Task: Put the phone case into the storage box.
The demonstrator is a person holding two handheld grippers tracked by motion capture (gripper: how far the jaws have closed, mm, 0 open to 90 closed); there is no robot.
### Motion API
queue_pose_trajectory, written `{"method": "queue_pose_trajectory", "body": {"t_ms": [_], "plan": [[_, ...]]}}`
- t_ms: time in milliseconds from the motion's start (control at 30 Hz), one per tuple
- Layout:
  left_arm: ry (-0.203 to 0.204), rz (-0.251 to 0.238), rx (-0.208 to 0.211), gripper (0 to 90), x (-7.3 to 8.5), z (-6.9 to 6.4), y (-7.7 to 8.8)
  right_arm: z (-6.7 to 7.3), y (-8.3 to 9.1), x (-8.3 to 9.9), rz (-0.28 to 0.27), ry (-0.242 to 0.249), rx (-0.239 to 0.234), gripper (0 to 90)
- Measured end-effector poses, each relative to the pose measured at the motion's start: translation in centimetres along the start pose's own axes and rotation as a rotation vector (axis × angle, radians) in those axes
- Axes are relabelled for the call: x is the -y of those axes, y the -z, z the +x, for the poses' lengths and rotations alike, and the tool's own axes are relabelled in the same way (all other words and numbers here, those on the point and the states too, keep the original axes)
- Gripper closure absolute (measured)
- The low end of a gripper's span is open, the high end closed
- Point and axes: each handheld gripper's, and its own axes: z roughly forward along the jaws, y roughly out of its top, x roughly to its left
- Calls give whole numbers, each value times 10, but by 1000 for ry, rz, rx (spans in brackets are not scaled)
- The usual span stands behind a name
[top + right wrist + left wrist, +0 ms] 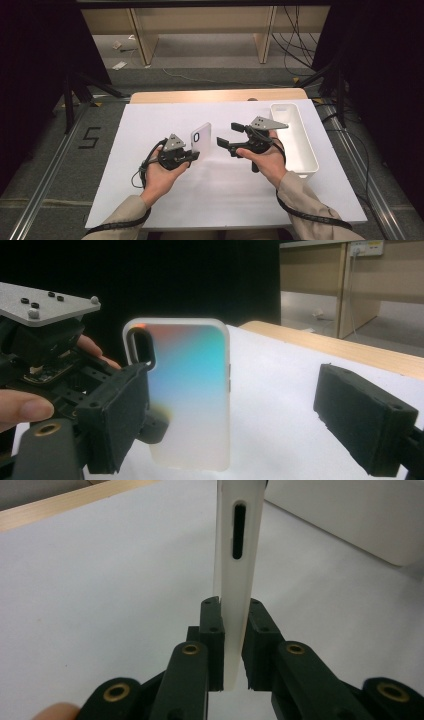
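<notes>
A translucent white phone case [201, 139] stands upright above the white board, its camera cutout at the top. My left gripper [193, 155] is shut on its lower edge. The left gripper view looks along the case [239, 580] edge-on, with both pads of the left gripper [234, 605] pressed against its faces. My right gripper [231, 136] is open a short way to the right of the case, its jaws pointing at it. In the right gripper view the case [192, 390] shows a rainbow sheen ahead of the right gripper [232, 400], apart from both of its wide-set pads.
A long white bin [295, 140] lies along the right side of the white board [225, 200]. The wooden table edge [215, 95] runs behind the board. Desks and loose cables stand on the floor farther back.
</notes>
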Motion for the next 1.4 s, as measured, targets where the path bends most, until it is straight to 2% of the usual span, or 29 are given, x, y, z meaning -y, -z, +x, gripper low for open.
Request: {"method": "queue_pose_trajectory", "body": {"t_ms": [700, 1400], "plan": [[11, -2, -12, 806, -2, -2, -3, 11, -7, 2, 1, 8, 3, 142], [1, -2, 0, 806, -6, -10, -10, 18, -16, 3, 11, 28, 19, 58]]}}
